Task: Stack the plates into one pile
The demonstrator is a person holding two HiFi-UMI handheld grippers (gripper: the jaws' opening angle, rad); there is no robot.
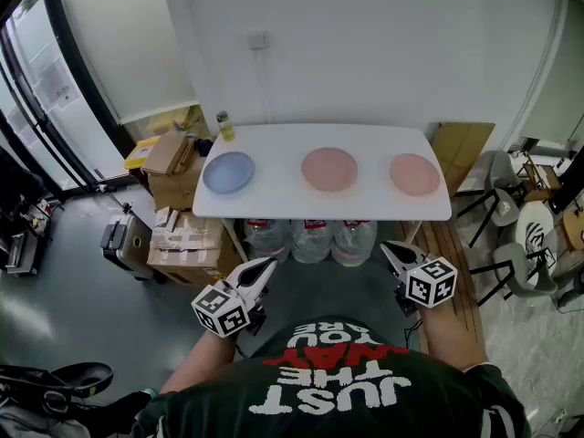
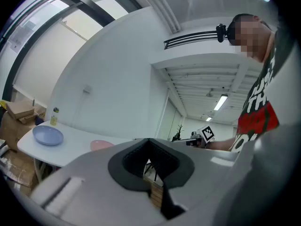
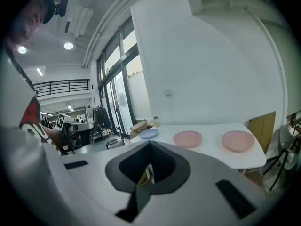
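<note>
**A:** Where do the plates sit?

**B:** In a row on the white desk [image 1: 278, 179], well apart from each other. There is a blue plate [image 1: 227, 172] at the left, then the middle pink plate [image 1: 329, 169], then the right pink plate [image 1: 414, 173]. Each lies flat, hollow side up, and none rests on another, so I judge the stacking not yet begun.

**A:** Why are the claws so far back?

**B:** Both hang near the person's chest, short of the desk's near edge. I'd call it a ready stance. The left claw [image 1: 269, 265] sits on the blue plate's side, and the right claw [image 1: 386, 247] on the right pink plate's side.

**A:** Spread or closed?

**B:** Both are pressed together, with nothing between the pads, and they touch nothing.

**A:** Anything in the way?

**B:** Only a small bottle [image 1: 224, 127] at the desk's far left corner, apart from the plates.
</note>
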